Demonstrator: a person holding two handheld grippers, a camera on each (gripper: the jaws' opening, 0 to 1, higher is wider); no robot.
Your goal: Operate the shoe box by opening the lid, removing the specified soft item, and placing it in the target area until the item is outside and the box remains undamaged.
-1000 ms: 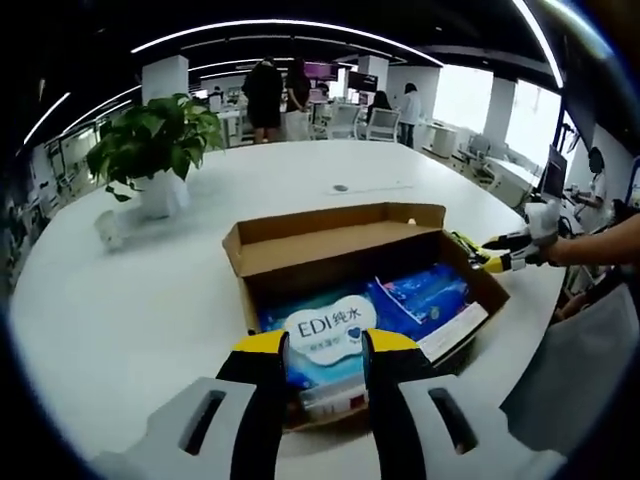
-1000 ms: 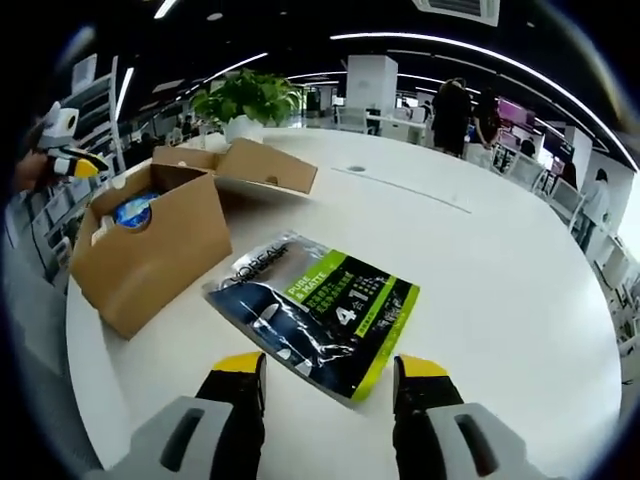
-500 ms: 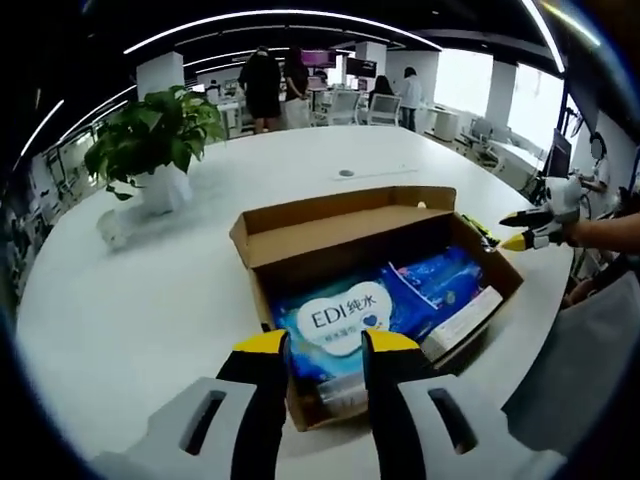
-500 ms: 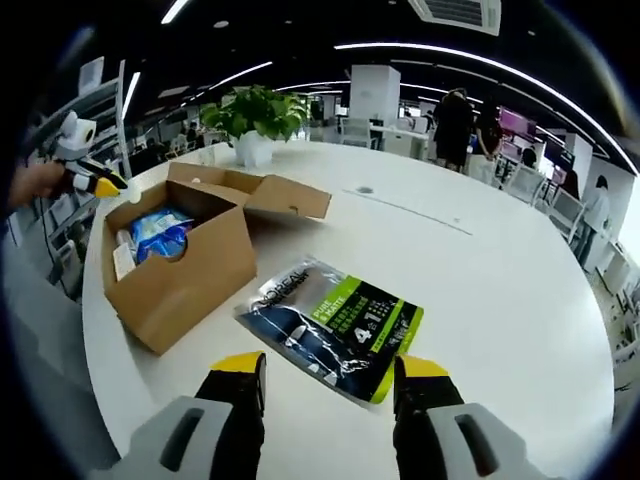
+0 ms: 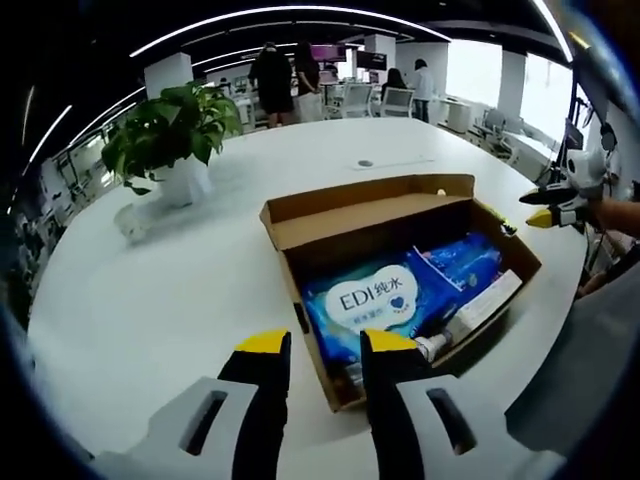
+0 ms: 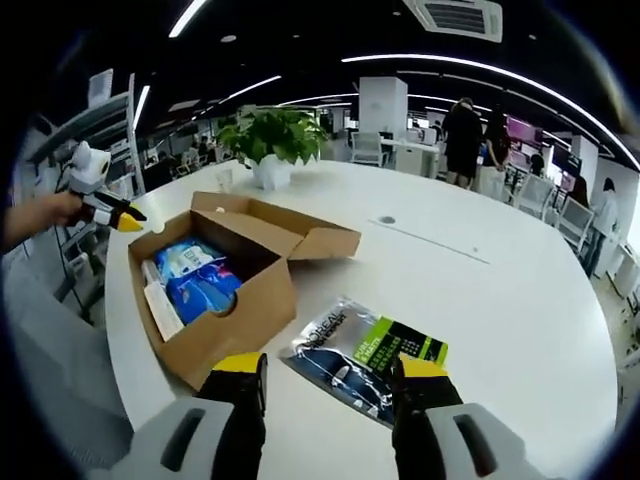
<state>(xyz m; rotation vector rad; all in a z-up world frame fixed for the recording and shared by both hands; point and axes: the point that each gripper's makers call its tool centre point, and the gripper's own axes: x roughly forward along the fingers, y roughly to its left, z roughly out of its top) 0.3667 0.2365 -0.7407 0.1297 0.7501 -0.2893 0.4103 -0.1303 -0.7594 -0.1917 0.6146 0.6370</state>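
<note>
- Sitting on the big round white table (image 5: 150,290), the brown cardboard shoe box (image 5: 400,215) has its lid folded back flat behind it.
- Inside the box lies a soft blue and white pack with a heart and "EDI" on it (image 5: 372,300), and a darker blue crinkly pack (image 5: 462,262) lies just beside it.
- A flat white card or booklet (image 5: 485,300) leans along one inner wall of the box.
- In the left gripper view, the left gripper (image 5: 315,345) hangs over the near corner of the box; its yellow-tipped fingers (image 5: 262,343) are a small way apart and hold nothing.
- In the right gripper view, the right gripper (image 6: 325,368) hangs above the table, its fingers (image 6: 421,368) spread wide and empty.
- A shiny black and green soft pouch with "L'OREAL" on it (image 6: 365,355) lies flat on the table outside the box, close to it, between the right fingers in that view.
- The same box (image 6: 245,300) shows open in the right gripper view.
- A green leafy plant in a white pot (image 5: 170,150) stands on the table, well apart from the box.
- People stand far off at the back of the room (image 5: 272,80).
</note>
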